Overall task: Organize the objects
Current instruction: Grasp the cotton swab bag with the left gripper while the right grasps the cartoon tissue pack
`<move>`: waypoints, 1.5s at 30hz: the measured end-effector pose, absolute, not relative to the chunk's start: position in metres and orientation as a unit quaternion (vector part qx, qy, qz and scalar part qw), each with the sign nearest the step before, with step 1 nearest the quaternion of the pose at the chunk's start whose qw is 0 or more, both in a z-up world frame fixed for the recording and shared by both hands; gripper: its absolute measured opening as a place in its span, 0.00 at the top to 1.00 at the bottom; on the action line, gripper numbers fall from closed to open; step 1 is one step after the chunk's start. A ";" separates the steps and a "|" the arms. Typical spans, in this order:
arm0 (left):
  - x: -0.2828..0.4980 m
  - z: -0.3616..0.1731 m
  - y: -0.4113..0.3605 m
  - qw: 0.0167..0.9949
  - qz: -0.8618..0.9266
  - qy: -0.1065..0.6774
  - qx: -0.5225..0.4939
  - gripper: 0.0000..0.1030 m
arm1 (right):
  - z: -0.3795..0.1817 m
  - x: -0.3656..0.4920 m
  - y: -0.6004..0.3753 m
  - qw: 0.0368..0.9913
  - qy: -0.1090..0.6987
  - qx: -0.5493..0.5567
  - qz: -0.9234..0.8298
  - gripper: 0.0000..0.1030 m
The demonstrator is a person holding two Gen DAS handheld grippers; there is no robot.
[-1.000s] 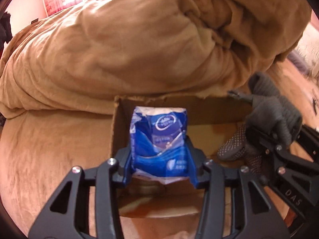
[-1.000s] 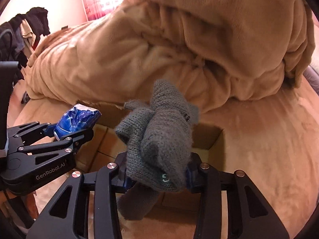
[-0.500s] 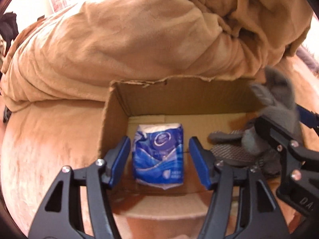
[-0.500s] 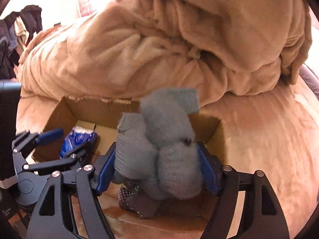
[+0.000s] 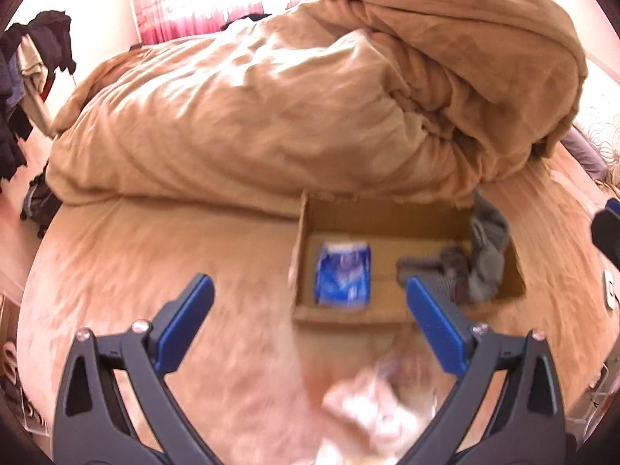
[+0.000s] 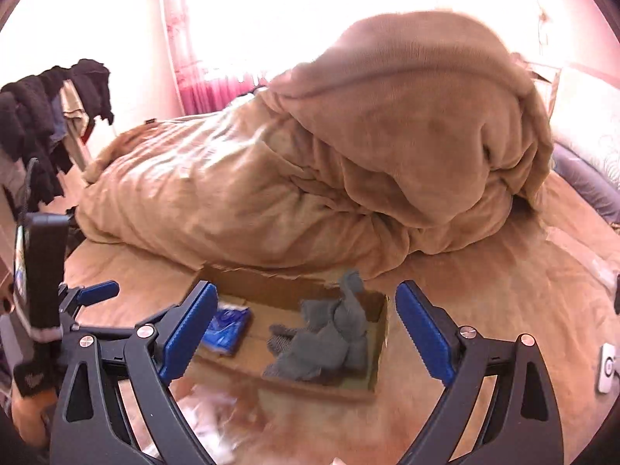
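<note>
An open cardboard box (image 5: 387,213) (image 6: 267,283) lies on the bed. A blue tissue pack (image 5: 343,273) (image 6: 226,327) lies in its left half. Grey socks (image 5: 480,255) (image 6: 325,341) lie bunched in its right half, one draped over the rim. My left gripper (image 5: 310,321) is open and empty, pulled back in front of the box. My right gripper (image 6: 306,329) is open and empty, back above the box's near side. The left gripper also shows at the left of the right wrist view (image 6: 89,294).
A big tan duvet (image 5: 310,97) is heaped behind the box. Crumpled whitish plastic (image 5: 379,407) lies blurred on the bed near me. Dark clothes (image 6: 46,116) hang at the left. A small white device (image 6: 606,368) lies at the right.
Both grippers let go and pulled back from the box. The tissue pack and the socks now lie inside it. Both jaws opened wider.
</note>
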State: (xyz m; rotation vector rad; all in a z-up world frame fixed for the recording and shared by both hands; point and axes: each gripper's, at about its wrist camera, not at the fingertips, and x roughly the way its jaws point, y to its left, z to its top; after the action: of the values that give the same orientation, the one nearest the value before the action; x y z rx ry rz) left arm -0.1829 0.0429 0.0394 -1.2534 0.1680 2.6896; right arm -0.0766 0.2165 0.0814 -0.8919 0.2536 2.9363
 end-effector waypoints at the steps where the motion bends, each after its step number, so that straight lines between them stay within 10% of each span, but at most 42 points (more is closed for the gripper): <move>1: -0.170 0.041 0.036 0.084 0.902 0.055 -0.420 0.02 | 0.086 -0.063 0.212 0.027 0.081 -0.289 0.954 0.08; 29: -0.029 -0.087 0.009 0.153 0.859 0.070 -0.484 0.04 | -0.058 0.030 0.142 -0.171 0.110 -0.421 0.884 0.08; 45: -0.031 -0.098 0.007 0.216 0.856 0.046 -0.468 0.42 | -0.100 0.007 0.154 -0.246 0.114 -0.466 0.842 0.39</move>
State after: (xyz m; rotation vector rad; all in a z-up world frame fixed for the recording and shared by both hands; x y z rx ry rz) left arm -0.0315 0.0067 -0.0983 -1.2982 0.1273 2.3714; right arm 0.0069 0.1545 -0.1005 -1.7503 0.4296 3.1619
